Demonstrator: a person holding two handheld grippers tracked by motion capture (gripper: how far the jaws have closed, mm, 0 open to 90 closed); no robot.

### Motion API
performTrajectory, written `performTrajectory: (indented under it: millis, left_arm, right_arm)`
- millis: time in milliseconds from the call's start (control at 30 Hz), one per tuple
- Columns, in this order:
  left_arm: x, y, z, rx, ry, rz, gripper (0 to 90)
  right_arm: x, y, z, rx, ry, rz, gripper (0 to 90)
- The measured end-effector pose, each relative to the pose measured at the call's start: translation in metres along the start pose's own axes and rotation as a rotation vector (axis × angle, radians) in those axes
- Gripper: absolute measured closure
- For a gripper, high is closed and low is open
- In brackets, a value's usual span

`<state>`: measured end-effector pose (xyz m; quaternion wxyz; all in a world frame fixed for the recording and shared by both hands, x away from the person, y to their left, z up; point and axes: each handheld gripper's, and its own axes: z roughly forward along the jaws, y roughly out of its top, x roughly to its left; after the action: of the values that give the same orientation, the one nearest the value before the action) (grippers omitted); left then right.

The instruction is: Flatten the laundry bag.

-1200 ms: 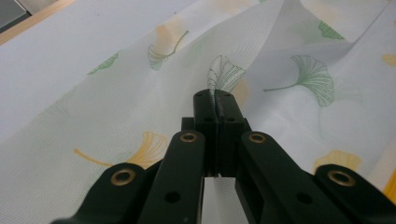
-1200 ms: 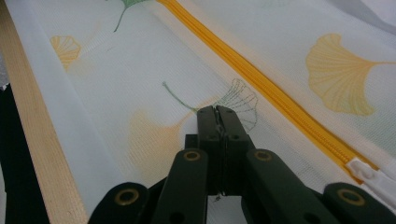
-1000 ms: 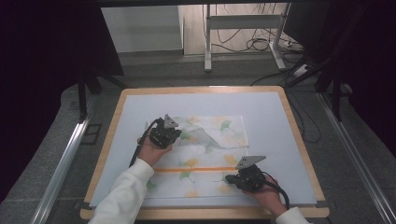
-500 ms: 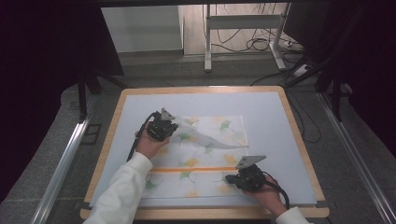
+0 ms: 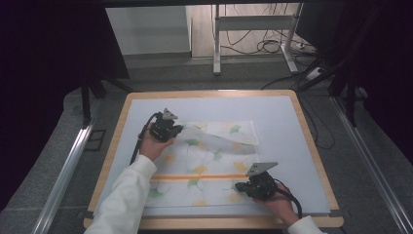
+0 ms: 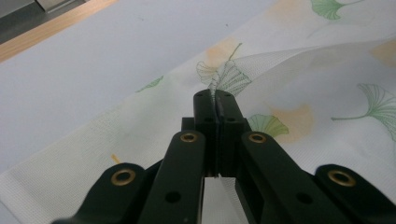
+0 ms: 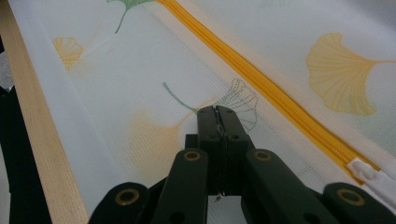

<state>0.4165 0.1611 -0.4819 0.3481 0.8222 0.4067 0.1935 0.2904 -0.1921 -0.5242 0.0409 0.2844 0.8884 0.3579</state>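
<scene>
High view: one white mesh bag (image 5: 204, 165) with ginkgo leaves and one orange zipper (image 5: 195, 177) lies on the table mat (image 5: 277, 122). Two grippers: the left gripper (image 5: 176, 129) is clamped on a folded-over far corner, and the right gripper (image 5: 241, 186) has its jaws closed, pinching the near edge.

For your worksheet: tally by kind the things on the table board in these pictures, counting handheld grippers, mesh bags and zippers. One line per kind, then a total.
Handheld grippers: 2, the left gripper and the right gripper
Mesh bag with ginkgo-leaf print: 1
Orange zipper on the bag: 1
Total: 4
</scene>
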Motion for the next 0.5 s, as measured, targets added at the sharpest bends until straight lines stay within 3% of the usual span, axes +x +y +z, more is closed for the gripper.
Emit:
performTrajectory:
  millis: [333,500]
  left_arm:
    - [0.019,0.005,0.003,-0.009,0.034,-0.015,89.8]
    - [0.030,0.009,0.008,-0.017,0.028,-0.026,89.8]
  right_arm:
    - [0.000,0.000,0.000,0.001,0.001,-0.002,88.9]
    - [0.000,0.000,0.000,0.001,0.001,-0.002,88.9]
